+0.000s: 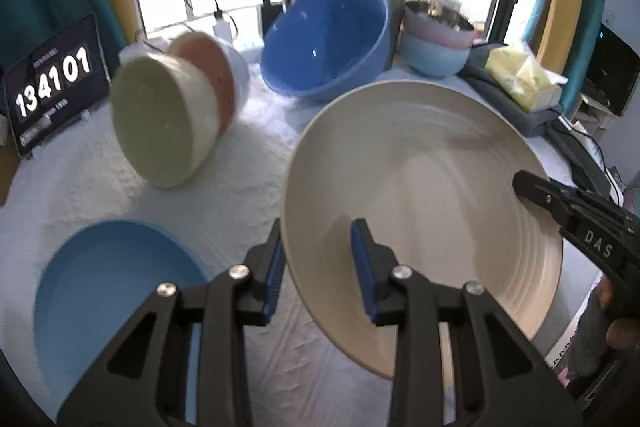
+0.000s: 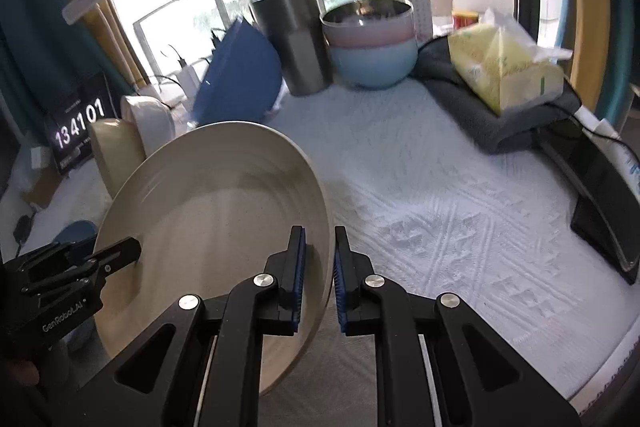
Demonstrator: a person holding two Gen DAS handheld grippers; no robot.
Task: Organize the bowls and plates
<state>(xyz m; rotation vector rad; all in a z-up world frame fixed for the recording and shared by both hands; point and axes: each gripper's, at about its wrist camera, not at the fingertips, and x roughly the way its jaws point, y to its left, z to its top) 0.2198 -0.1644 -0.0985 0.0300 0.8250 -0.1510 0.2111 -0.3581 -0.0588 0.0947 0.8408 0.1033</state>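
A wide beige plate [image 1: 420,167] [image 2: 208,207] hangs tilted above the white-clothed table [image 2: 440,207], held at two opposite edges. My left gripper [image 1: 320,267] is shut on its left rim, one pad behind the rim and the other on the inner face; the right wrist view shows this gripper [image 2: 132,251] at the plate's left edge. My right gripper [image 2: 319,267] is shut on the right rim, and its tip [image 1: 524,187] shows at the plate's right edge. A light blue plate [image 1: 112,287] lies flat at the near left.
A stack of cream, pink and white bowls [image 1: 160,123] lies on its side at the left. A big blue bowl [image 1: 324,39] leans behind. Pink and pale blue bowls [image 2: 372,55] stand nested beside a steel tumbler [image 2: 292,39]. A tissue pack [image 2: 504,71] rests on a grey towel [image 2: 480,115].
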